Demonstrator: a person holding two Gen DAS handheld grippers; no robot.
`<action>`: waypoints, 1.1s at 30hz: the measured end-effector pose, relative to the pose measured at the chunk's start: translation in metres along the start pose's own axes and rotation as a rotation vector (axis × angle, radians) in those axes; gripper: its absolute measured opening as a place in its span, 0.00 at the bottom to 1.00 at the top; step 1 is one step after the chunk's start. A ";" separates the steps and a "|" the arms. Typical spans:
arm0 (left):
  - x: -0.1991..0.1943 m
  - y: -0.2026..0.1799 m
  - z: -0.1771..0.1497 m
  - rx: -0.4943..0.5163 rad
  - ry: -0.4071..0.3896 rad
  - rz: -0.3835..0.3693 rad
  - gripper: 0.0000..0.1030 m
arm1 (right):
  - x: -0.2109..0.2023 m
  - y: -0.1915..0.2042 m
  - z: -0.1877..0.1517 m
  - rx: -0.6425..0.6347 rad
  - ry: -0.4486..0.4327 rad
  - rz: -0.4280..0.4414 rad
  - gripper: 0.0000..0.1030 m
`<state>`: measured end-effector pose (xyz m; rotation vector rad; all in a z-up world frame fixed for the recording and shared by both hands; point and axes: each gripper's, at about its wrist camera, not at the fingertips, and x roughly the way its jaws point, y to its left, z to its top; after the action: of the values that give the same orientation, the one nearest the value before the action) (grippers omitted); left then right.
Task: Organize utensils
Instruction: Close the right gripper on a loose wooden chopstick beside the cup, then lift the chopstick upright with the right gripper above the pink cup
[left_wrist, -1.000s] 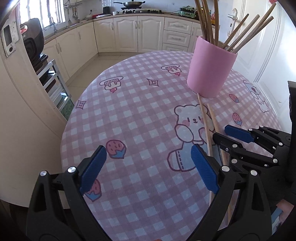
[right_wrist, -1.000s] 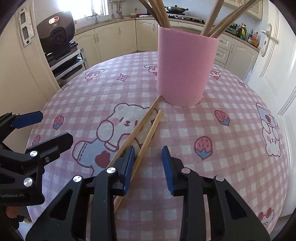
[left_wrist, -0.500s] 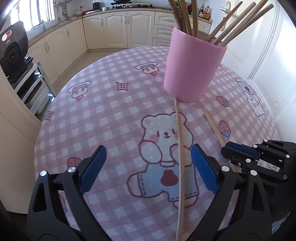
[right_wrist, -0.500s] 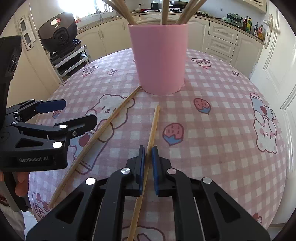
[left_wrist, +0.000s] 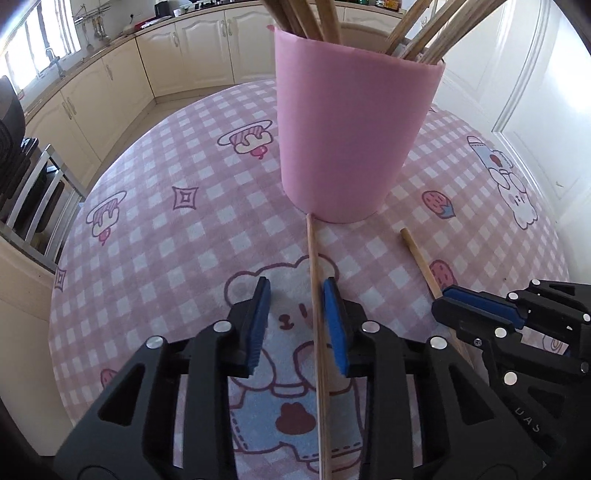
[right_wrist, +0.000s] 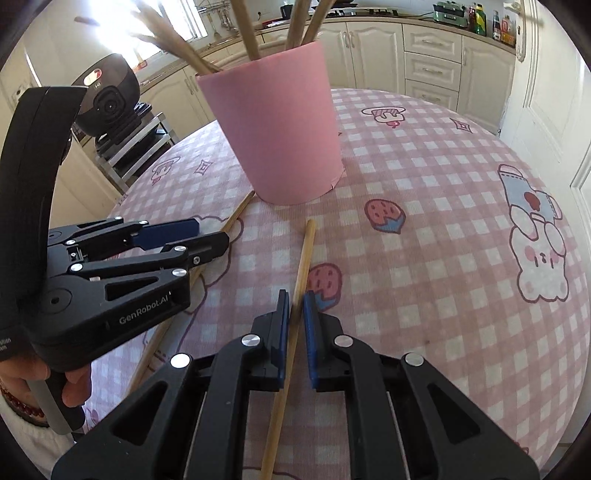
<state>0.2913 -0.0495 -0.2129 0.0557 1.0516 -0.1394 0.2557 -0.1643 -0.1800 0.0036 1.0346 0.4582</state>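
White lettering "GenRobot.AI" runs along the black side plate of my left gripper (right_wrist: 212, 240), seen from the right wrist view. At the lower left edge of that same body, two cut-off scraps of white print cannot be read. In the left wrist view, my right gripper (left_wrist: 448, 297) bears pale letters that read "UAS" sideways on its black frame. I can read nothing on the appliance (right_wrist: 107, 99).

A pink checked cloth (left_wrist: 192, 236) printed with bears and strawberries covered the round counter. Cream cabinets (left_wrist: 192, 48) lined the far wall; a black appliance (right_wrist: 107, 99) sat on a metal rack (right_wrist: 136, 147).
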 end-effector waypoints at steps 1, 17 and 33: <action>0.001 0.001 0.002 -0.012 0.004 -0.015 0.21 | 0.001 0.000 0.003 0.003 0.003 0.000 0.07; -0.055 0.027 -0.024 -0.054 -0.067 -0.064 0.05 | 0.001 0.004 0.018 0.067 -0.006 0.062 0.05; -0.202 0.023 -0.030 -0.034 -0.355 -0.059 0.05 | -0.138 0.071 0.022 -0.066 -0.346 0.113 0.05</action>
<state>0.1698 -0.0058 -0.0528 -0.0302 0.7008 -0.1781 0.1893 -0.1465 -0.0391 0.0807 0.6810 0.5722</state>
